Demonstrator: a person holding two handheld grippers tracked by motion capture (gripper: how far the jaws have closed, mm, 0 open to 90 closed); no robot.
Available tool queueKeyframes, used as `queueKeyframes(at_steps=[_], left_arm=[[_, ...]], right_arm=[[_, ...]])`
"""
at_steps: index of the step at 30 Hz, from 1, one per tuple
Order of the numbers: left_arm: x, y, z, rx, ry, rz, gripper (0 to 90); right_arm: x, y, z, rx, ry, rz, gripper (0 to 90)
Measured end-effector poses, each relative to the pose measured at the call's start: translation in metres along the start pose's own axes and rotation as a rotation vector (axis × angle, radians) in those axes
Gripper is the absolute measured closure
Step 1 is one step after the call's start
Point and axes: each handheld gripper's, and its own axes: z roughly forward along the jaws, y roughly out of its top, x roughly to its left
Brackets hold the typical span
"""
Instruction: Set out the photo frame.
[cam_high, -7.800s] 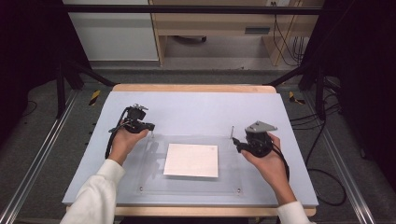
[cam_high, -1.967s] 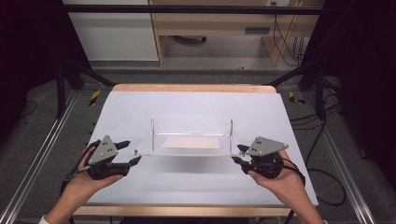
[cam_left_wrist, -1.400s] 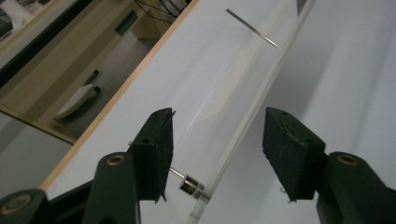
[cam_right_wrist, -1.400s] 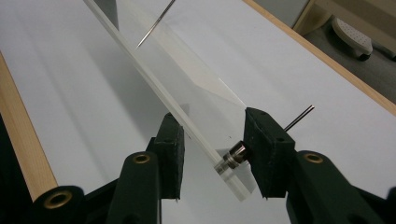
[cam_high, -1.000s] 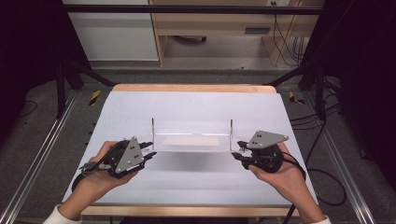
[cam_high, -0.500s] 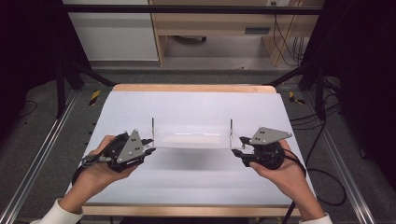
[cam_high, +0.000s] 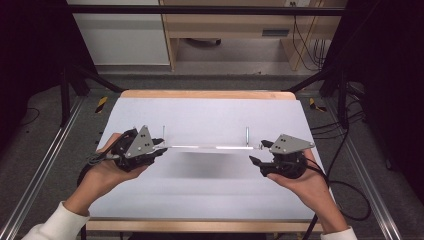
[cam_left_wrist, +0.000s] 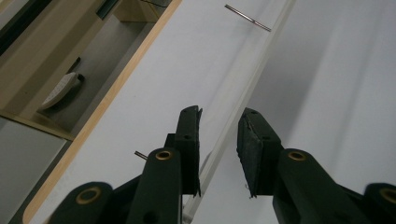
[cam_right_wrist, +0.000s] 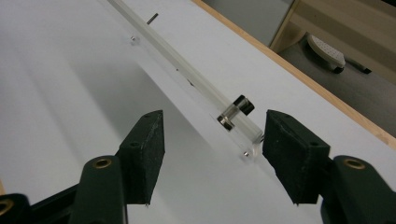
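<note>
Beyond the table (cam_high: 210, 95) – grey floor (cam_high: 225, 67), a white cabinet (cam_high: 120, 35), a wooden desk (cam_high: 235, 25); cables (cam_high: 305, 45) hang at right, dark surrounds.

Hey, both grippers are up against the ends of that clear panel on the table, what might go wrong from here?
1. The right gripper stands wide open around the clear panel's corner, so that end is unheld and could drop or swing.
2. The left gripper straddles only the panel's thin edge with a gap showing; a squeeze off-centre might let the smooth panel slip out.
3. The thin metal pins standing up from the panel could catch a jaw if a hand shifts.
</note>
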Motion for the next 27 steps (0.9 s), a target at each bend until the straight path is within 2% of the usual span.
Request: queueKeyframes(at_steps=[6,10,15,19,22,25,27], left_arm=[[0.015,0.007,0.003,-0.002,-0.017,-0.009,69.0],[0.025,0.011,0.005,0.003,-0.025,-0.003,68.7],[0.035,0.014,0.008,-0.007,-0.027,-0.017,67.6],[0.041,0.014,0.011,-0.042,0.001,-0.064,63.6],[0.048,0.012,0.011,-0.083,0.032,-0.096,52.7],[0.053,0.009,0.01,-0.128,0.054,-0.146,42.3],[0.055,0.007,0.009,-0.155,0.053,-0.17,40.1]], right_arm=[[-0.011,0.006,0.002,-0.043,0.004,0.012,47.3],[-0.018,0.011,0.005,-0.067,-0.01,0.012,53.2],[-0.027,0.016,0.01,-0.091,-0.03,0.011,62.2],[-0.033,0.022,0.013,-0.082,-0.036,0.031,62.6],[-0.038,0.026,0.016,-0.085,-0.043,0.04,62.9],[-0.043,0.029,0.018,-0.088,-0.039,0.055,63.0],[-0.046,0.031,0.02,-0.089,-0.039,0.06,63.0]])
